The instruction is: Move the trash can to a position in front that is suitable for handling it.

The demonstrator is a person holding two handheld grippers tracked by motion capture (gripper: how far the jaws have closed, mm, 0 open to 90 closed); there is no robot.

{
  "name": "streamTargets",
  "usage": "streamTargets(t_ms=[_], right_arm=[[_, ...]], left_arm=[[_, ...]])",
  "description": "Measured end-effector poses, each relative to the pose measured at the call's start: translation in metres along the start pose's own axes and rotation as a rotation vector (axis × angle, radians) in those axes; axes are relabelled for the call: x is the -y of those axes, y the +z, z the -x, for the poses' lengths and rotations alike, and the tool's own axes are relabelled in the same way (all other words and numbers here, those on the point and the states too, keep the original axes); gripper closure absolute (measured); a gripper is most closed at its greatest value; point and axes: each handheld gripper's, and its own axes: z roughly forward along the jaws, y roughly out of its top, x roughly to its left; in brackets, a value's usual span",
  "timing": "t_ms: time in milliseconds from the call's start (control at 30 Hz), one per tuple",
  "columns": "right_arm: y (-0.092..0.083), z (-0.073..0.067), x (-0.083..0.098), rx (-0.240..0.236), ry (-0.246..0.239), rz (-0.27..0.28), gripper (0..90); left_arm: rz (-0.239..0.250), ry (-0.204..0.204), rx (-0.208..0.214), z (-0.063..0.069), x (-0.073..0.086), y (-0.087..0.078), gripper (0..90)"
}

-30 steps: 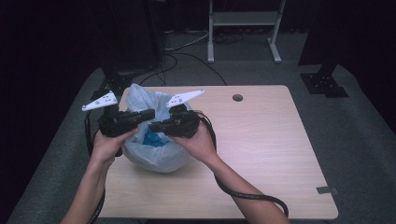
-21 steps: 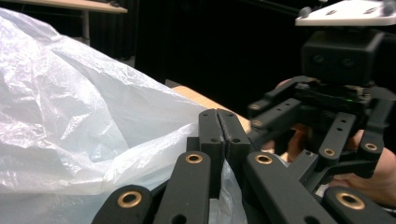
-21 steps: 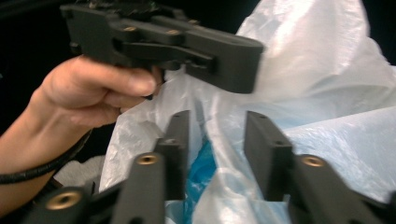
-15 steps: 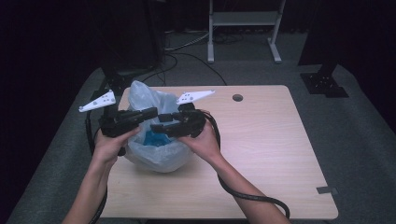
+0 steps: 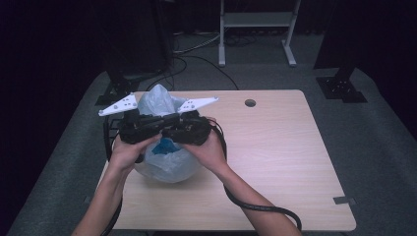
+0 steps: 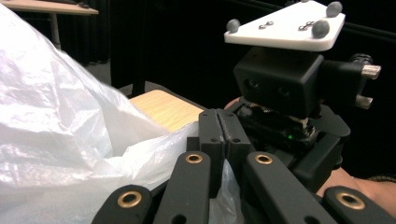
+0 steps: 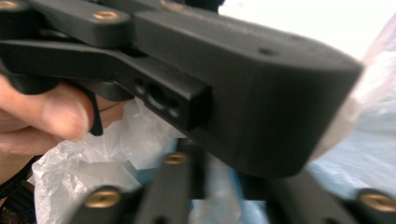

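A translucent white plastic bag with something blue inside stands at the table's left. Both grippers meet over its top. My left gripper points right and is shut on a fold of the bag's film; its jaws are pressed together with plastic trailing below. My right gripper points left, crossing under the left one. Its jaws have just been closing, and blurred film is bunched between them. The left gripper's black body fills much of the right gripper view.
The wooden table has a round cable hole at its back edge. A thick cable trails from the right hand over the front edge. A metal stand and dark equipment bases sit on the floor behind.
The left gripper has shifted a little right, so the two grippers now overlap above the bag. The bag's top has bunched between them.
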Motion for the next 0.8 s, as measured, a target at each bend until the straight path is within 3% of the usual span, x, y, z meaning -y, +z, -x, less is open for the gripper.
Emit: streamTargets(t_ms=[167,400,500,633,800], right_arm=[[-0.003,0.003,0.0,-0.025,0.028,0.004,88.9],[-0.008,0.011,0.003,-0.088,0.088,0.028,89.6],[-0.011,0.017,0.005,-0.116,0.128,0.047,89.6],[-0.016,0.027,0.008,-0.147,0.185,0.067,89.6],[-0.023,0.041,0.011,-0.18,0.264,0.097,89.6]], left_arm=[[0.014,-0.014,0.01,0.0,-0.001,-0.004,88.1],[0.028,-0.03,-0.01,-0.003,-0.002,-0.013,74.5],[0.033,-0.034,-0.027,-0.004,-0.002,-0.018,64.8],[0.047,-0.032,-0.07,-0.007,-0.001,-0.03,56.0],[0.079,-0.03,-0.16,-0.008,0.005,-0.046,40.8]])
